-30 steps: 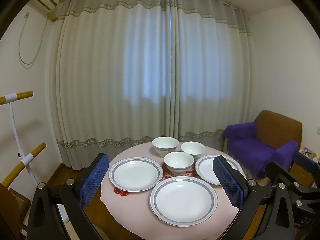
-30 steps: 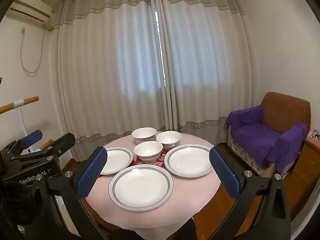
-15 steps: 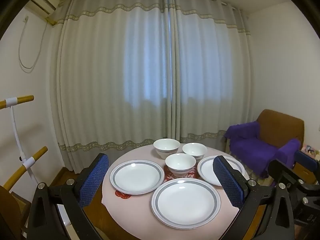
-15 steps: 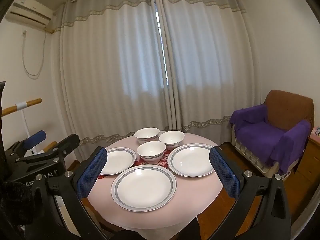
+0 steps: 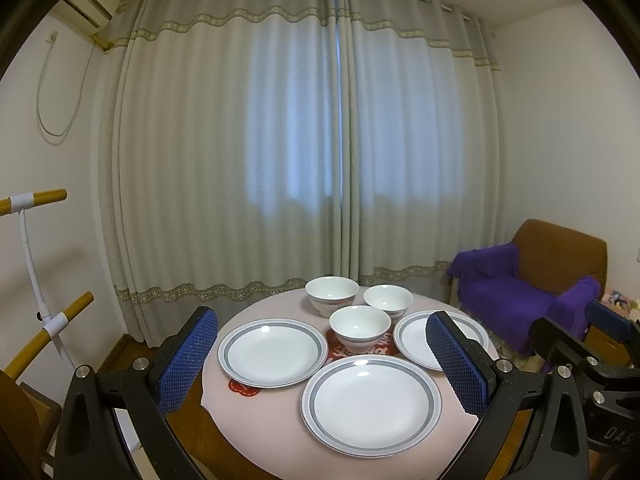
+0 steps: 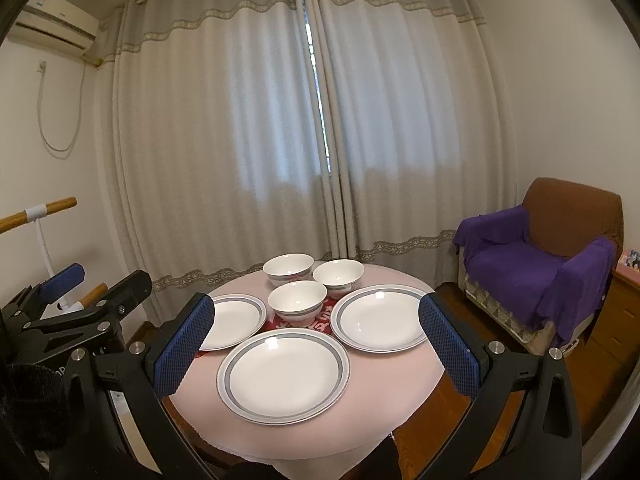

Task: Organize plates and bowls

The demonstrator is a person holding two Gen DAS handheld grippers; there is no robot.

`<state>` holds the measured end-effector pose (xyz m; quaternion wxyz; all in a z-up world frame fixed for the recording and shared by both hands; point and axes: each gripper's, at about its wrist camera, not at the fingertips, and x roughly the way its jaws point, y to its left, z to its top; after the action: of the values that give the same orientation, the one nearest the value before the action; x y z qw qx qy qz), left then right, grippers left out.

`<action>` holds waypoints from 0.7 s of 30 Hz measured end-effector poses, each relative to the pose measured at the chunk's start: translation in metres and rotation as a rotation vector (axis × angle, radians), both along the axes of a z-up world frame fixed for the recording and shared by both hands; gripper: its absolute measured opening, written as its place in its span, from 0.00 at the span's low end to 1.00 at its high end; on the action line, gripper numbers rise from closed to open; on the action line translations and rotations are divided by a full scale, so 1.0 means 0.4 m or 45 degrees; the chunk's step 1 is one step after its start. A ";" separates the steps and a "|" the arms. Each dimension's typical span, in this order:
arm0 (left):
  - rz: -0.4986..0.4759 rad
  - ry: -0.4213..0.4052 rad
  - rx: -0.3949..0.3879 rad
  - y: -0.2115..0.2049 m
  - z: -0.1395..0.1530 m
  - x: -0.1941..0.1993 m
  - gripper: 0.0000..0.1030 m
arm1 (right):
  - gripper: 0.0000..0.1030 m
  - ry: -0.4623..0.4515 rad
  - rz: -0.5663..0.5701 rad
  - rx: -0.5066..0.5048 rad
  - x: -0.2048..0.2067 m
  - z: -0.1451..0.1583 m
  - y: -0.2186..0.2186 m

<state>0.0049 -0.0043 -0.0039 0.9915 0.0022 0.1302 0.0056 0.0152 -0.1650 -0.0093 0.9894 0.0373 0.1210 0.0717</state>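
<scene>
Straight ahead of both claws, well apart from the fingertips: round table (image 5: 248,412) with a pale pink cloth, holding three plates and three bowls, none stacked.

Left gripper (image 5: 322,364): spread wide, blue-padded fingers (image 5: 185,360) pinching nothing, hovering short of the table edge. Between its fingers, closest in, near plate (image 5: 371,405), white with a grey band. Beyond the left fingertip, left plate (image 5: 274,352). Partly hidden behind the right finger, right plate (image 5: 416,334). Past those, front bowl (image 5: 359,327) sitting on a red mat (image 5: 334,354), then back-left bowl (image 5: 331,295) and back-right bowl (image 5: 388,302) side by side, very close, can't tell if touching. Off to the right of this claw, black frame of the other gripper poking into the left wrist view.

Right gripper (image 6: 316,348): also spread wide, holding nothing, clear of the table. Same layout from its side: near plate (image 6: 283,375) between the fingers, left plate (image 6: 236,320) half behind the left finger, right plate (image 6: 379,323) just inside the right finger, bowls grouped beyond.

Further back past everything, closed grey curtains (image 6: 304,128). Far right of the claws, brown armchair (image 6: 572,208) with a purple throw (image 6: 516,260). Up and left, air conditioner (image 6: 52,24) on the wall. Left of the claws, white stand with wooden bars (image 5: 32,200).
</scene>
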 end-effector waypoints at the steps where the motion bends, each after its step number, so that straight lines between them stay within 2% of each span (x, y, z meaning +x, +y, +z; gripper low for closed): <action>1: 0.002 -0.001 -0.003 0.002 0.000 0.000 0.99 | 1.00 -0.002 0.004 -0.003 0.000 0.000 0.000; 21: -0.001 -0.035 0.004 -0.012 -0.013 -0.012 0.99 | 1.00 -0.011 0.009 -0.003 -0.006 -0.007 0.011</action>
<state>0.0003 -0.0092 -0.0093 0.9931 0.0035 0.1167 0.0053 0.0127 -0.1606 -0.0122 0.9896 0.0355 0.1170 0.0752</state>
